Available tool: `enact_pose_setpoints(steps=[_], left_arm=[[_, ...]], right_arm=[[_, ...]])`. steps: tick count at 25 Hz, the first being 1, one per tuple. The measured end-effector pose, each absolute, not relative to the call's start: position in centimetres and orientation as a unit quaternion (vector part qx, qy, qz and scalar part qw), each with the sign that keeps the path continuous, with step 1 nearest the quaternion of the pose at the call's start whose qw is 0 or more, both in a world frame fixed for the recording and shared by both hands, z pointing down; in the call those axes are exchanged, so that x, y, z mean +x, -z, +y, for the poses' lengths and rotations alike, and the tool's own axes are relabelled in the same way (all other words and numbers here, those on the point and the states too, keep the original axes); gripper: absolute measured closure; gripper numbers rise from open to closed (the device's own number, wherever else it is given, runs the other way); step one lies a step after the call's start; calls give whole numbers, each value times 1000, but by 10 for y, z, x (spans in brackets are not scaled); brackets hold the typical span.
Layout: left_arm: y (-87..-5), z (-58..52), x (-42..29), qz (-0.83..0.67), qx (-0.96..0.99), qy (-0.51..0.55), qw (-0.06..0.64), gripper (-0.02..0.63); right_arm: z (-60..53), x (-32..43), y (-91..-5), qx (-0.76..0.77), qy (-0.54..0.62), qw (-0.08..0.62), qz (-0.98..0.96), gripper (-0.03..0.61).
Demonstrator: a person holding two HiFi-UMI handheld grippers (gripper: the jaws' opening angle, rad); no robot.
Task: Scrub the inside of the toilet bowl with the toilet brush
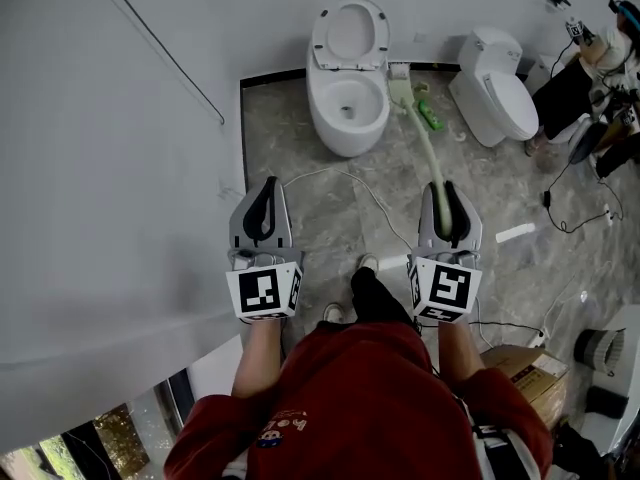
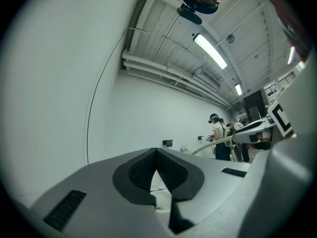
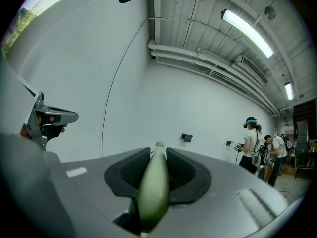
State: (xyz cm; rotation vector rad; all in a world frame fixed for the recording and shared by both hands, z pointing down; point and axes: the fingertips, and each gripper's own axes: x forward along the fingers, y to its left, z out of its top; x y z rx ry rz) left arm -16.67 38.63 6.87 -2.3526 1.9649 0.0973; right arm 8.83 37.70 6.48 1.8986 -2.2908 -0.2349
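Observation:
A white toilet (image 1: 348, 103) with its seat and lid raised stands by the far wall, bowl open. The pale green toilet brush (image 1: 424, 138) runs from my right gripper (image 1: 444, 190) up to its head, which hangs just right of the bowl. That gripper is shut on the brush handle (image 3: 154, 187), which fills the gap between its pads. My left gripper (image 1: 268, 186) is shut and holds nothing, tips touching (image 2: 156, 151), well in front of the toilet and to its left.
A second white toilet (image 1: 498, 90) with lid down stands to the right. A green object (image 1: 430, 118) lies on the marble floor (image 1: 300, 148) between them. Cables (image 1: 350, 183) cross the floor. A cardboard box (image 1: 530, 373) sits at right; people (image 3: 250, 143) stand by the far wall.

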Motion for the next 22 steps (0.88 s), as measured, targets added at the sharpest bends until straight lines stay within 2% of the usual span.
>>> enact_pose_setpoints(steps=[11,22], left_arm=[[-83,306,-153,639,-769,-4,39,607],[-74,169,-124,642,-765,2,46,607]], right_arm=[[294,100,-92,634,52,84,-767,463],[155,136,-93,629,32,63,-774,465]])
